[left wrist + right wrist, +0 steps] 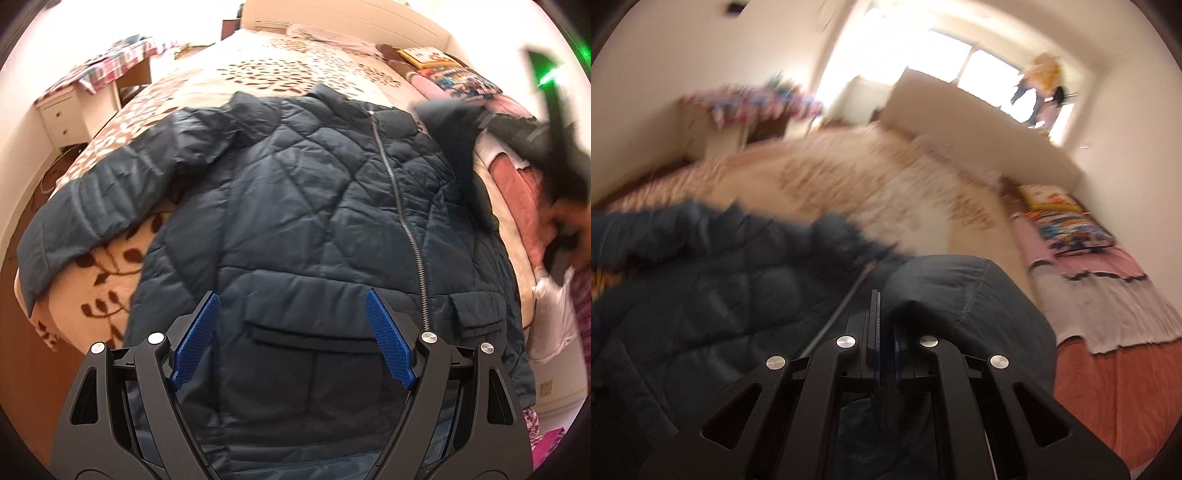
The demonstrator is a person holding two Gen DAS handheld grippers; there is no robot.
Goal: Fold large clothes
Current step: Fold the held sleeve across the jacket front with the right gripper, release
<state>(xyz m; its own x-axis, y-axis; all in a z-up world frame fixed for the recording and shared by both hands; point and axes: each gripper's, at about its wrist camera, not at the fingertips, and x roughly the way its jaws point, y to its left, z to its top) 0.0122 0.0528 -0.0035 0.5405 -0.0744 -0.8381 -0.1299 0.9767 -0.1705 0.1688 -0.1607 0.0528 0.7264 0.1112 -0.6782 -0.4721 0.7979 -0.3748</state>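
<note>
Both tongs are over the bed. Her left gripper [291, 336] hangs spread wide above the lower front of the jacket [295, 206], its blue pads [195, 339] well apart with nothing between them, one either side of a flapped pocket [314, 332]. Her right gripper [882, 325] is clenched on the right sleeve [960, 291], a fold of dark cloth bunched up between its pads and draped over the right-hand finger.

From the left wrist view the quilted, dark blue jacket lies face up across the bedspread [258, 74], which is cream with brown leaves. Its collar points towards the headboard [351, 18] and its zip [402, 218] runs slantwise down the front. One sleeve [92, 199] lies spread out to the picture's left, reaching the edge of the bed. At the other side the cloth is lifted and blurred, so I cannot tell its exact shape there. Pink and red blankets [1108, 332] are beside the jacket on that side, with a bright patterned pillow [1071, 229] beyond them.
</note>
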